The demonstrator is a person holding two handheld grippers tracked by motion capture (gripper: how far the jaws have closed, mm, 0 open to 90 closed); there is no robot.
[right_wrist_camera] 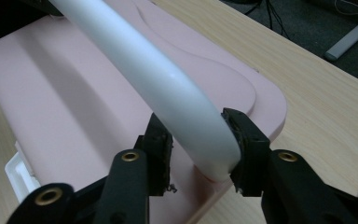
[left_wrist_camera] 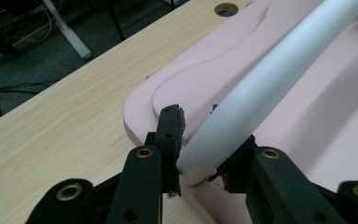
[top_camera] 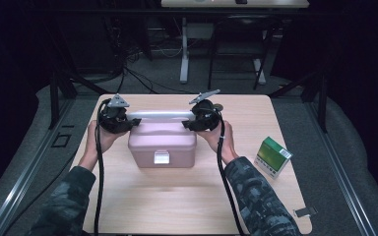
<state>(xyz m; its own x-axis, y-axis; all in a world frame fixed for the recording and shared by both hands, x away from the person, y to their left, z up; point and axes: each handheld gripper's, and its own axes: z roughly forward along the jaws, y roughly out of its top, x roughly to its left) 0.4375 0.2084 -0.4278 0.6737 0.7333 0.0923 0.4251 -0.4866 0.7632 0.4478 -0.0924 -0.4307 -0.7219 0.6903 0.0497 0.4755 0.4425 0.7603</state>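
A pale wooden table (top_camera: 142, 201) is seen in a dark room, with cables and desk legs on the grey floor behind it. One pink box (top_camera: 162, 145) with one white handle (top_camera: 160, 116) stands at the table's middle; one green carton (top_camera: 272, 157) lies near the right edge. Two grippers are counted: the left gripper (left_wrist_camera: 200, 140) is clamped on the handle's left end, the right gripper (right_wrist_camera: 198, 144) on its right end. Bare tabletop is left before the box.

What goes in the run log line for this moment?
left tool: shut on white plastic handle | right tool: closed on handle | pink plastic box: on table, latched
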